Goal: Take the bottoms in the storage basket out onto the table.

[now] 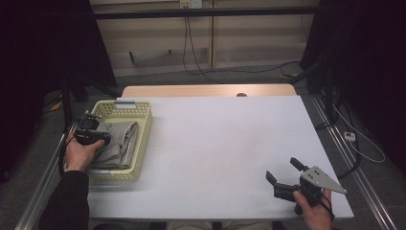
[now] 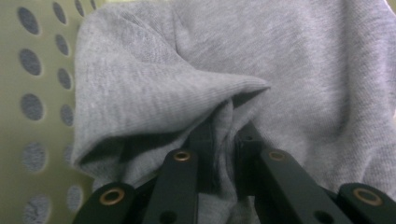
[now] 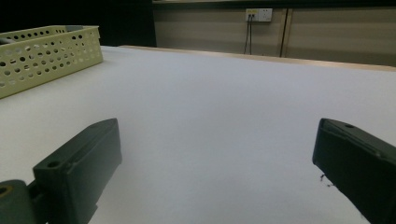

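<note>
A grey knit garment (image 1: 117, 142) lies folded inside a pale yellow perforated basket (image 1: 144, 125) at the table's left. My left gripper (image 1: 91, 132) reaches down into the basket and is shut on a fold of the grey garment (image 2: 154, 84), with cloth pinched between its jaws (image 2: 223, 158). The basket's holed wall (image 2: 32, 107) stands just left of the cloth. My right gripper (image 1: 284, 171) hovers low near the table's front right corner, jaws wide apart with nothing between them (image 3: 215, 158).
The white table top (image 1: 225, 143) spreads between the basket and the right gripper. The basket (image 3: 46, 51) appears far left in the right gripper view. Cables and a wall socket (image 3: 259, 14) lie beyond the table's far edge.
</note>
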